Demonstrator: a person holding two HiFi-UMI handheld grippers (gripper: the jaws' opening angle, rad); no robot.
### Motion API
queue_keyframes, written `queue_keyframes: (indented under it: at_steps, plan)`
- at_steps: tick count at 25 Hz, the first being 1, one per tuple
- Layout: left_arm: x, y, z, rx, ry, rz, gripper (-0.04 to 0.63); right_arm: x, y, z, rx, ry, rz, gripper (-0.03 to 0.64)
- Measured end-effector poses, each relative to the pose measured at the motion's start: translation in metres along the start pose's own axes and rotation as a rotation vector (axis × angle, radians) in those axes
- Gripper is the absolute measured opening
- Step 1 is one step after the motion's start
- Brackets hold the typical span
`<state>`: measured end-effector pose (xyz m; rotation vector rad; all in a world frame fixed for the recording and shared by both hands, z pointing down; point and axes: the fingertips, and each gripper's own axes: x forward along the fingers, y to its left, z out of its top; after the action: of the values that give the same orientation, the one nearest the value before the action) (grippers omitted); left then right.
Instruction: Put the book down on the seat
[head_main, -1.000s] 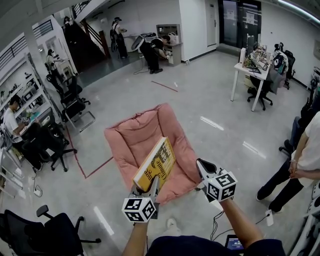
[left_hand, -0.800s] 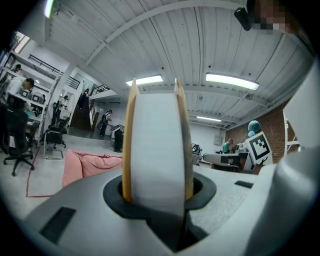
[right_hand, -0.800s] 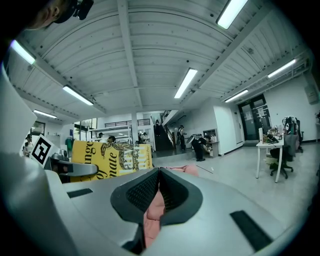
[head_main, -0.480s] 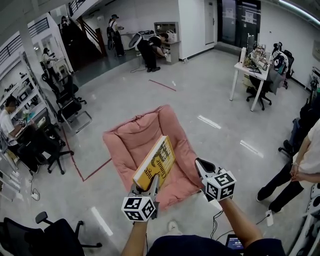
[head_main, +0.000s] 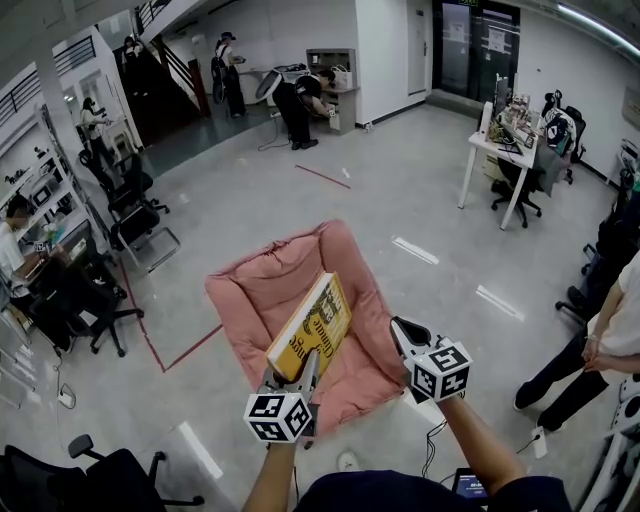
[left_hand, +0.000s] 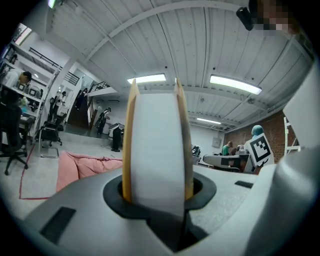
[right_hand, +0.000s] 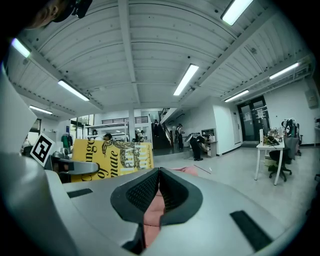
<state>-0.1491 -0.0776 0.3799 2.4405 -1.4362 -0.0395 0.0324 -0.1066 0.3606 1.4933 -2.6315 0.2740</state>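
A thick yellow book (head_main: 312, 325) stands tilted on its lower end in my left gripper (head_main: 297, 375), whose jaws are shut on that end. It hangs over the front part of the pink cushioned seat (head_main: 260, 285) on the floor. In the left gripper view the book (left_hand: 155, 145) shows edge-on, white pages between yellow covers, clamped by the left gripper (left_hand: 156, 192). My right gripper (head_main: 400, 330) hovers to the book's right, shut and empty. In the right gripper view the right gripper (right_hand: 159, 175) has its pads together, with the book's cover (right_hand: 110, 157) to the left and the seat (right_hand: 189, 170) beyond.
Black office chairs (head_main: 125, 215) and a seated person (head_main: 20, 250) line the left side, and another chair (head_main: 100, 480) is at lower left. A person (head_main: 600, 340) stands at the right. A white desk (head_main: 495, 150) is far right. Red tape (head_main: 180, 350) marks the floor.
The whole view has advanced across the room: the seat sits slightly lower and nearer in the frame. Both grippers and the book keep their places relative to me.
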Motion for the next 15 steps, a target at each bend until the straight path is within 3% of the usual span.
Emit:
queue_keyframes:
  at_steps: [15]
  plan:
    - [0.016, 0.042, -0.002, -0.034, 0.002, -0.004, 0.144, 0.046, 0.003, -0.007, -0.011, 0.031, -0.005, 0.02]
